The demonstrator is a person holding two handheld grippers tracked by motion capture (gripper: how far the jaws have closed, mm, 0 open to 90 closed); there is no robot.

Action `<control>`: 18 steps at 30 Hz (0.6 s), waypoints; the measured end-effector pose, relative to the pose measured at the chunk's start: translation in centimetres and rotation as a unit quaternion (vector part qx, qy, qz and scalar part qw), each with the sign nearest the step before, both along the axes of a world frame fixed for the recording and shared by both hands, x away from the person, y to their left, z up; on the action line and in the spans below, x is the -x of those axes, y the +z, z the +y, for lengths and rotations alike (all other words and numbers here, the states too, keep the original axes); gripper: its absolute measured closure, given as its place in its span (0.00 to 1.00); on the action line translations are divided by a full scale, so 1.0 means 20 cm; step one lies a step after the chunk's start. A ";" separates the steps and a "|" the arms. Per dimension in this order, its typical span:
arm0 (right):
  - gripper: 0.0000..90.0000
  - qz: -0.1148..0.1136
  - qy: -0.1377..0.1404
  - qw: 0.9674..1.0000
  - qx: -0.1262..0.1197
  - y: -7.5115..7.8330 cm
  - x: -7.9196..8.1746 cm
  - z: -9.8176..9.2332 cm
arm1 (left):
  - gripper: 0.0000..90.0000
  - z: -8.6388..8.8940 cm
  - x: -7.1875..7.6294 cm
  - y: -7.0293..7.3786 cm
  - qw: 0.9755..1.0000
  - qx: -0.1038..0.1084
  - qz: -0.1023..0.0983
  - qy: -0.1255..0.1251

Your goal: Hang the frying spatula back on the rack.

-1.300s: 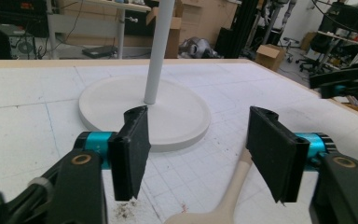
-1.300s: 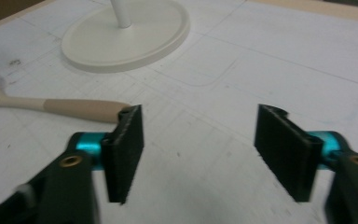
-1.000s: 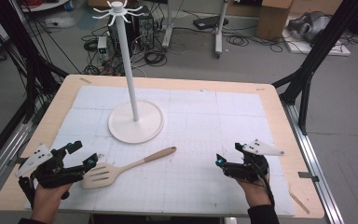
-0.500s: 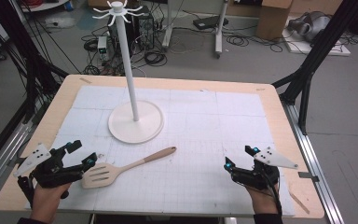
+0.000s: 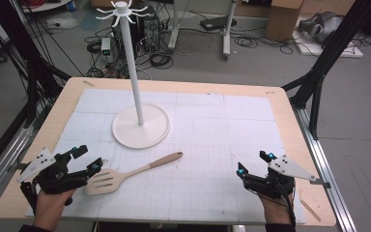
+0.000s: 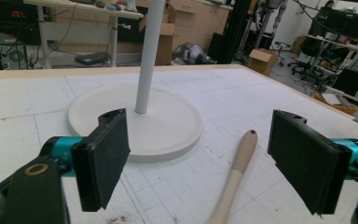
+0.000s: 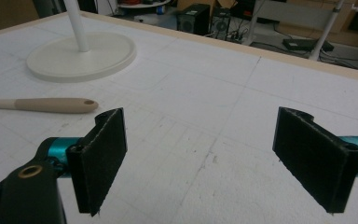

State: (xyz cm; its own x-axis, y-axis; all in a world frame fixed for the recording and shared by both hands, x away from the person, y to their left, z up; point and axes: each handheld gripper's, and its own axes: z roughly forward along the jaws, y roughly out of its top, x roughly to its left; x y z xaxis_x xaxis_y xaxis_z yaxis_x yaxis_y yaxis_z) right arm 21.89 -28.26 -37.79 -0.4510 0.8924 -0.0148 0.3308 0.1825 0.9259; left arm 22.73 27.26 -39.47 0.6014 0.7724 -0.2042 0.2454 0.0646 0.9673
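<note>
**Ana:** While the left tongs (image 5: 88, 158) hovered near the left front corner of the worktop (image 5: 280, 104), what lay closest to them?

**Ben:** A wooden slotted spatula (image 5: 130, 172) lay flat on the white gridded mat (image 5: 222, 121). Its blade was just beside the left tongs' tips, and its handle ran up and to the right, ending short of the round base of a tall white stand (image 5: 140, 125). From the high view I could not tell whether the tips touched the blade. The left tongs were spread wide and empty; in the left gripper view the handle (image 6: 235, 175) lay on the mat between and beyond the jaws.

**Ana:** How would you have expected the spatula to handle?

**Ben:** It looked light and stiff, a single piece of wood, not fragile. The smooth rounded handle might have rolled or slipped a little under flat pads. The blade was thin and lay flush on the mat, so it seemed hard to get under.

**Ana:** Where would a hold have been best?

**Ben:** Across the handle, I judged, near the neck above the blade, for balance.

**Ana:** And farther right?

**Ben:** The right tongs (image 5: 255, 161) sat near the front right of the worktop, well apart from the spatula, also spread wide and holding nothing. The right gripper view showed the handle's end (image 7: 70, 104) off to its left.
</note>
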 end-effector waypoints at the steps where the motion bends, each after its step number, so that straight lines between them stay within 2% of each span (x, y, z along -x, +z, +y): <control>1: 0.18 0.001 0.000 1.000 0.001 0.00 0.00 0.00 | 0.24 0.00 0.00 0.00 1.000 0.001 0.003 -0.001; 5: 0.18 0.006 0.004 1.000 0.004 -0.01 -0.01 0.01 | 0.24 0.00 -0.01 0.03 1.000 0.000 0.015 -0.014; 8: 0.18 0.008 0.009 1.000 0.005 -0.01 -0.01 0.00 | 0.25 -0.02 -0.02 0.07 0.999 -0.009 0.021 -0.039; 11: 0.18 0.013 0.011 1.000 0.005 -0.02 0.00 0.00 | 0.27 -0.06 -0.05 0.11 0.997 -0.022 0.028 -0.067; 12: 0.18 0.013 0.011 1.000 0.006 -0.02 0.00 0.00 | 0.27 -0.08 -0.07 0.12 0.996 -0.032 0.037 -0.080; 14: 0.18 0.014 0.010 1.000 0.002 -0.02 0.00 -0.01 | 0.28 -0.12 -0.10 0.14 0.991 -0.058 0.058 -0.109; 15: 0.18 0.013 0.011 1.000 0.002 -0.02 0.00 -0.01 | 0.29 -0.14 -0.11 0.15 0.989 -0.068 0.062 -0.116; 16: 0.18 0.014 0.011 1.000 0.002 -0.02 0.00 -0.01 | 0.30 -0.18 -0.14 0.16 0.984 -0.096 0.071 -0.134; 18: 0.18 0.011 0.013 1.000 0.003 -0.02 0.00 -0.01 | 0.33 -0.24 -0.17 0.17 0.976 -0.128 0.084 -0.155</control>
State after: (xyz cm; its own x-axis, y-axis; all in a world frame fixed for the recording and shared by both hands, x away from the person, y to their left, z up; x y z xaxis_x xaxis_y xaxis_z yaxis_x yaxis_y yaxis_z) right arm 21.88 -28.37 -38.15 -0.4747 0.8801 -0.0101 0.3459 0.1971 0.9173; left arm 26.15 22.51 -36.00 0.7892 0.5970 -0.1444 0.3712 -0.2763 0.8865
